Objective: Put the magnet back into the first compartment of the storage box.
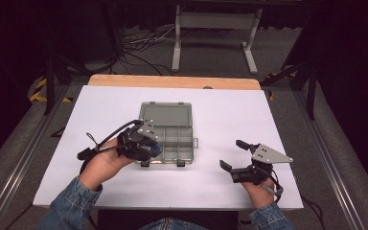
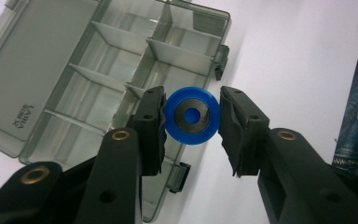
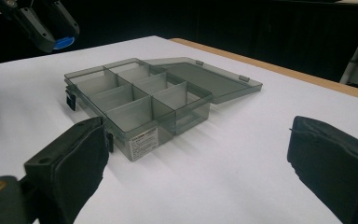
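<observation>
Blue disc [image 2: 189, 116], round, with a dark metal ring set in its face and a hole through the centre. I have it pinched edge-on between the pads of my left gripper [image 2: 190, 122], one pad on each side of the rim, so the flat face looks up at the gripper's camera. Held that way it can drop flat into a cell rather than land on edge.

In the high view the left gripper [image 1: 146, 143] sits above the near left corner of the organiser box [image 1: 172, 143], a spot of blue showing under its jaws. The disc is in the air, not yet in any compartment; from the left gripper view it hangs over the box's near edge, just by a latch. Which cell lies directly beneath, I cannot tell.

Box is smoky clear plastic, divided into several compartments, all looking empty. Lid [image 1: 166, 115] is folded right back and lies flat on the white table [image 1: 100, 110] on the far side, so the whole tray is open to me from above.

Right gripper [image 1: 235, 155] rests low on the table, well apart to the right of the box, jaws spread wide with nothing between them. I judge it is parked clear, ready to steady the box if it slides.
</observation>
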Tool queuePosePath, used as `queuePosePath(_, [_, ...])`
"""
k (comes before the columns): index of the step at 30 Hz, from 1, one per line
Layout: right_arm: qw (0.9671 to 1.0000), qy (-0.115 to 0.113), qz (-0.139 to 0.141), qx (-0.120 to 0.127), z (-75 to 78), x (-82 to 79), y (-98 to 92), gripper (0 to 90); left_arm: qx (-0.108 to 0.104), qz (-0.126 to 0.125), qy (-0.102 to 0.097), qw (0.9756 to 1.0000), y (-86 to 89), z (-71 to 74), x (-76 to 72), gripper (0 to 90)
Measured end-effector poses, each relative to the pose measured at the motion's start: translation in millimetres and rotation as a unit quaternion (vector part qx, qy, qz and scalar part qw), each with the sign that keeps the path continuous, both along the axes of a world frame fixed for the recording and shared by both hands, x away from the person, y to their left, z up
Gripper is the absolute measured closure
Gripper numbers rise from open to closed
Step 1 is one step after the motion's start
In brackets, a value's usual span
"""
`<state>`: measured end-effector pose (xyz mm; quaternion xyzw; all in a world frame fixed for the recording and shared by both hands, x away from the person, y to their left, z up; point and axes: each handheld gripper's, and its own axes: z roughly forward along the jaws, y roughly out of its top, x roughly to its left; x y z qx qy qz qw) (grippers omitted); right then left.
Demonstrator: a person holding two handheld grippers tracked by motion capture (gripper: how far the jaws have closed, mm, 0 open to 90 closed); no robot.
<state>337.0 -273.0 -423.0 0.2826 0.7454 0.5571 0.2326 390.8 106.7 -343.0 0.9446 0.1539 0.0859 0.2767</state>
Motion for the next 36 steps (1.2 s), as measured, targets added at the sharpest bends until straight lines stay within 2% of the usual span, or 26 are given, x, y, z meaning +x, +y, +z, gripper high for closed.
queuePosePath(11, [1.0000, 0.002, -0.003, -0.001, -1.5, -1.9, -1.5, 6.0, -0.019, 0.037, -0.007, 0.9991, 18.6, 5.5, 18.7, 62.3])
queuePosePath(16, [1.0000, 0.002, -0.006, 0.000, -1.4, -2.9, -3.0, 6.0, -0.029, 0.065, -0.011, 0.9974, 26.1, 5.8, 28.1, 62.3])
queuePosePath(20, [1.0000, 0.003, -0.006, 0.000, -1.9, -2.3, -1.7, 6.0, -0.027, 0.084, -0.015, 0.9960, 30.4, 3.8, 34.2, 62.3])
queuePosePath(26, [1.0000, 0.001, -0.006, -0.003, -1.6, -2.8, -1.9, 6.0, -0.040, 0.100, -0.018, 0.9940, 34.1, 2.4, 41.1, 62.3])
queuePosePath(30, [1.0000, 0.001, -0.004, -0.005, -1.6, -3.2, -1.5, 6.0, -0.039, 0.115, -0.020, 0.9924, 35.9, -3.2, 46.5, 62.3])
queuePosePath(33, [1.0000, 0.001, -0.005, -0.005, -1.7, -3.1, -1.4, 6.0, -0.031, 0.128, -0.011, 0.9912, 38.0, -13.5, 54.8, 62.3])
queuePosePath(36, [1.0000, 0.000, -0.003, -0.005, -1.8, -2.9, -1.2, 6.0, -0.039, 0.137, -0.003, 0.9898, 41.2, -19.9, 60.6, 62.3])
